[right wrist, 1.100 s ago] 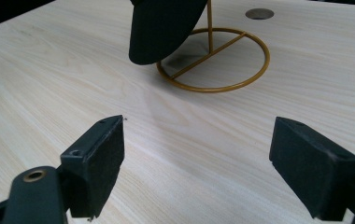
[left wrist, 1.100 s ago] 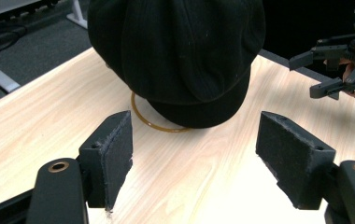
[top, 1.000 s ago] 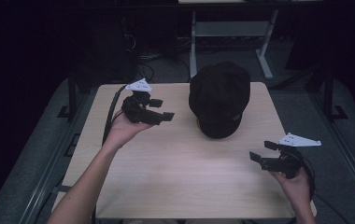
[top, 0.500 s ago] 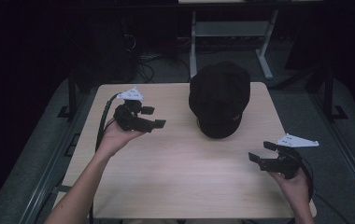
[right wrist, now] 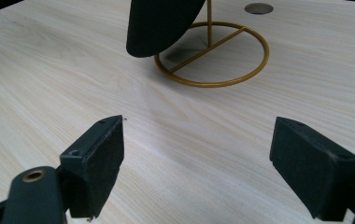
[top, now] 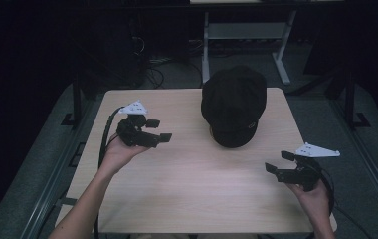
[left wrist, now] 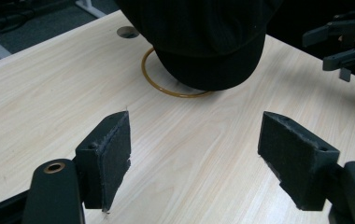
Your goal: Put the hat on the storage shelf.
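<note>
A black cap (top: 233, 104) hangs on a gold wire stand (right wrist: 211, 51) at the back middle of the light wooden table (top: 192, 184). The stand's round base ring (left wrist: 166, 86) shows under the cap (left wrist: 203, 37). My left gripper (top: 157, 130) is held above the table's left side, open and empty, its jaws pointing right toward the cap. My right gripper (top: 279, 162) hovers near the front right corner, open and empty, jaws pointing left. In the left gripper view the right gripper (left wrist: 341, 44) appears far off at the upper right.
A round cable hole (right wrist: 259, 8) lies in the tabletop behind the stand. Beyond the table's far edge stands a white table frame (top: 246, 35) with cables on the dark floor. Grey floor borders the table on both sides.
My left gripper has drawn back toward the left and nearer the front, away from the cap. The right gripper has barely shifted.
</note>
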